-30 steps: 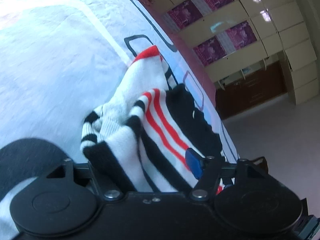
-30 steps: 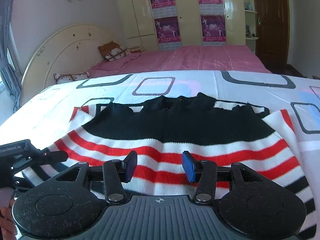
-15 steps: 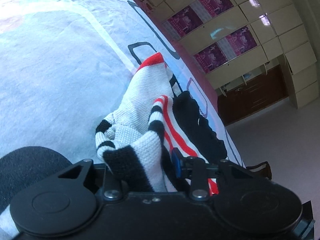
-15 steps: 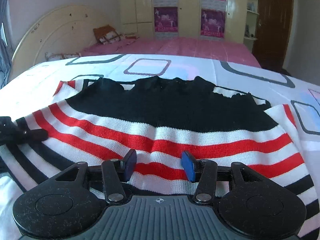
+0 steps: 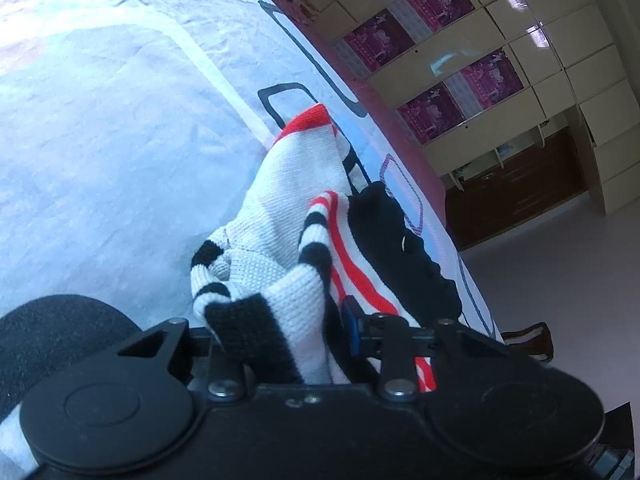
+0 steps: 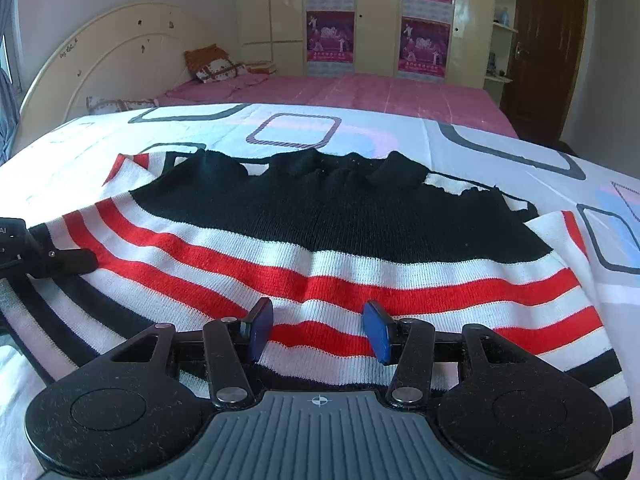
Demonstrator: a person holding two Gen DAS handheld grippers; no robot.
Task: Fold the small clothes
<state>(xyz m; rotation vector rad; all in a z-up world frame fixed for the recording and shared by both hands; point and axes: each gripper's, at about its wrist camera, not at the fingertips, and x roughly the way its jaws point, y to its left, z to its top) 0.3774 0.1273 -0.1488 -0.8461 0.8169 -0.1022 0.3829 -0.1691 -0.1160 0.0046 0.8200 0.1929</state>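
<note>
**Left sleeve pinched; right gripper standing open over the hem**

The white bedsheet printed with grey and purple rounded squares (image 6: 460,136) is carrying the striped knit sweater of black, white and red bands (image 6: 320,240), which is lying flat with its long axis running left to right and its black upper part toward the far side. The sleeve end (image 5: 280,280) is lying at the near left, directly at the left gripper (image 5: 288,328), so the left hand is the nearer one for the coming fold toward the right. This gripper is closing almost fully on bunched sleeve fabric; only its right blue pad is showing, pressing against the knit. The right gripper (image 6: 318,332) is hovering over the near hem at centre, fingers spread wide, gripping nothing; whether the pads are touching the knit cannot be determined.
</note>
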